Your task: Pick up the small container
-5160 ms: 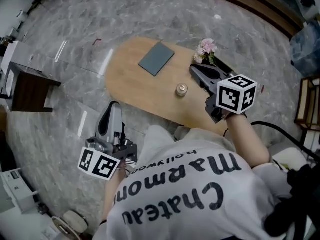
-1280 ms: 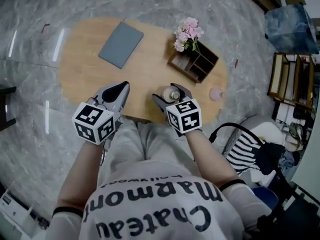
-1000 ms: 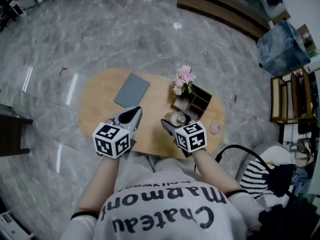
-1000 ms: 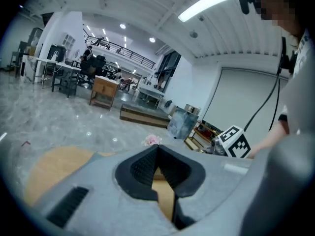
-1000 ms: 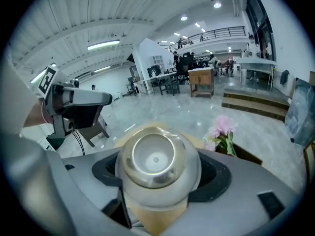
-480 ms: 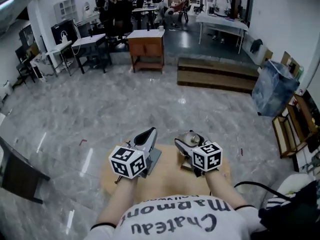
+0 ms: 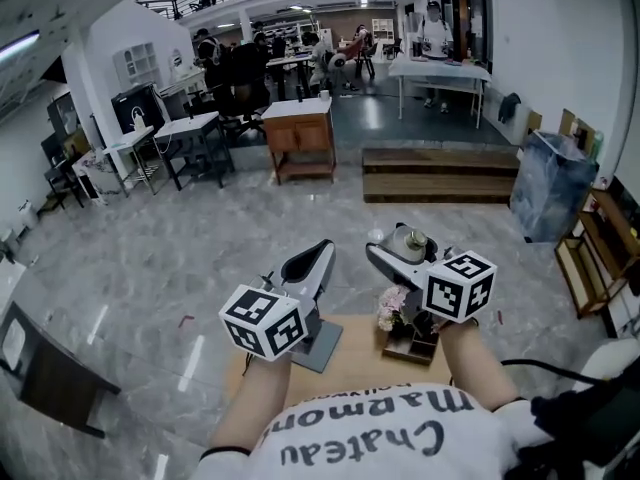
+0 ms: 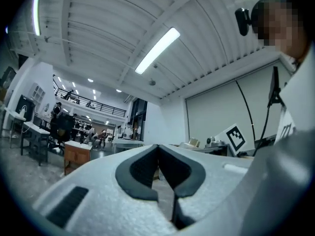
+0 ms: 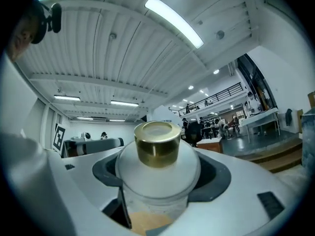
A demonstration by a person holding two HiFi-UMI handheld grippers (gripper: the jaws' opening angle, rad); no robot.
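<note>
The small container (image 9: pixel 158 167) is a clear jar with a white shoulder and a gold cap (image 9: pixel 157 144). It sits between the jaws of my right gripper (image 7: pixel 397 248), which is shut on it and holds it up in the air, well above the wooden table (image 7: pixel 355 366). In the head view the container (image 7: pixel 409 240) shows at the gripper's tip. My left gripper (image 7: pixel 317 253) is raised beside it to the left, apart from it. Its dark pads (image 8: pixel 142 168) meet with nothing between them.
On the table below are a grey notebook (image 7: pixel 322 344), pink flowers (image 7: pixel 392 308) and a wooden organiser (image 7: pixel 414 344). Beyond lies a marble floor, a wooden cabinet (image 7: pixel 301 136), steps (image 7: pixel 440 173), desks with people, and a blue bag (image 7: pixel 552 184) at right.
Both grippers have risen from table height into the air, the right one carrying the container up. The head view has tilted up from the table to the room.
</note>
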